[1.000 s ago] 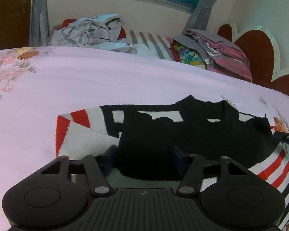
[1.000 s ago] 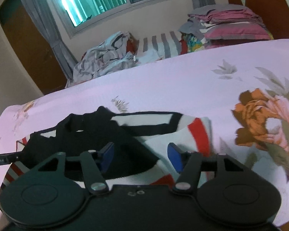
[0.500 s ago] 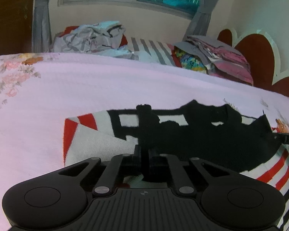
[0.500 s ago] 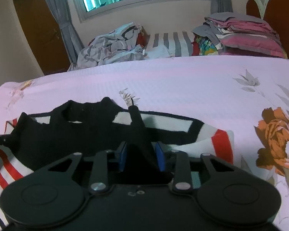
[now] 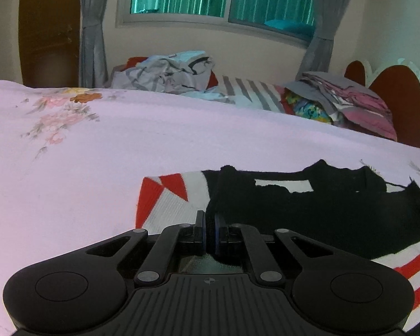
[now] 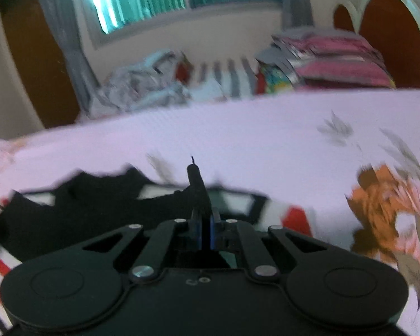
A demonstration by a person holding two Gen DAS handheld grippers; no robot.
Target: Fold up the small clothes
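I have both tongs pinching the sweater (image 5: 308, 210) low in frame on the bed (image 5: 126, 154): left tongs (image 5: 209, 231) and right tongs (image 6: 205, 229) each nip its near black edge. Soft, light knit; it should drape, so edge grips suit.

One sweater (image 5: 322, 204) – two claws (image 5: 209, 233) (image 6: 205, 231), one bed (image 5: 182, 140)

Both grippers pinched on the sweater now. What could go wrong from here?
1. The left gripper and right gripper each pinch only a thin ridge of the black knit on the sweater; it might slip free on the lift.
2. They may have caught just the top layer, so the striped part could stay on the bedsheet and the fold come out uneven.
3. The right wrist view is blurred, so that grip is hard to confirm.
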